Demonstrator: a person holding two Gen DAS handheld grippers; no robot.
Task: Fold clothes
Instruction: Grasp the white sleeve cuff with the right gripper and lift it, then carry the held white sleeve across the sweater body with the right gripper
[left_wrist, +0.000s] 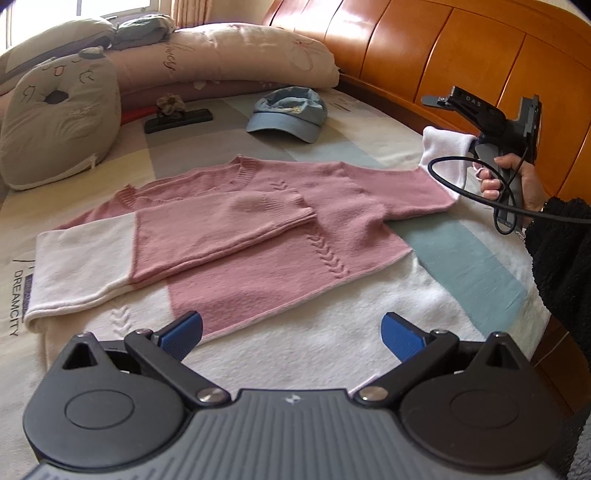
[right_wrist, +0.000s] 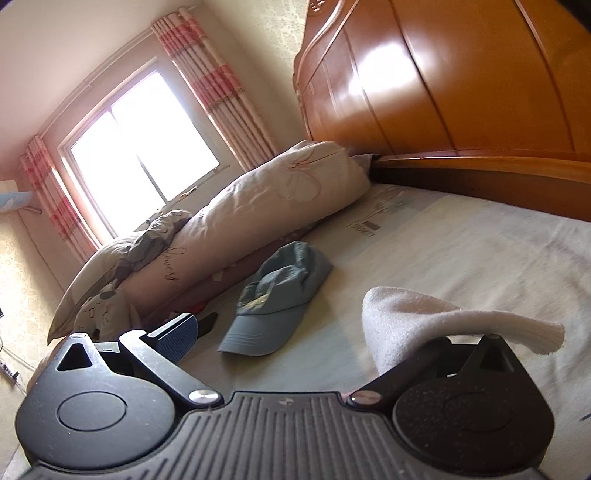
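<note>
A pink and white sweater (left_wrist: 258, 229) lies flat on the bed, front up. One sleeve (left_wrist: 221, 221) is folded across its chest, and that sleeve's white part (left_wrist: 81, 266) lies at the left. The other sleeve stretches right, its white cuff (left_wrist: 445, 147) lifted off the bed at my right gripper (left_wrist: 476, 144), which a hand (left_wrist: 495, 177) holds. In the right wrist view the cuff (right_wrist: 424, 317) is draped over the right finger and hides it; the right gripper (right_wrist: 291, 328) has its jaws wide apart. My left gripper (left_wrist: 291, 328) hovers open above the sweater's hem, holding nothing.
A blue cap (left_wrist: 286, 112) lies beyond the sweater. A rolled duvet (left_wrist: 229, 55) and pillows (left_wrist: 55, 122) line the far side. A dark flat object (left_wrist: 177, 118) with a fabric flower sits near them. The wooden headboard (left_wrist: 443, 55) runs along the right. A black cable (left_wrist: 461, 192) loops beside the hand.
</note>
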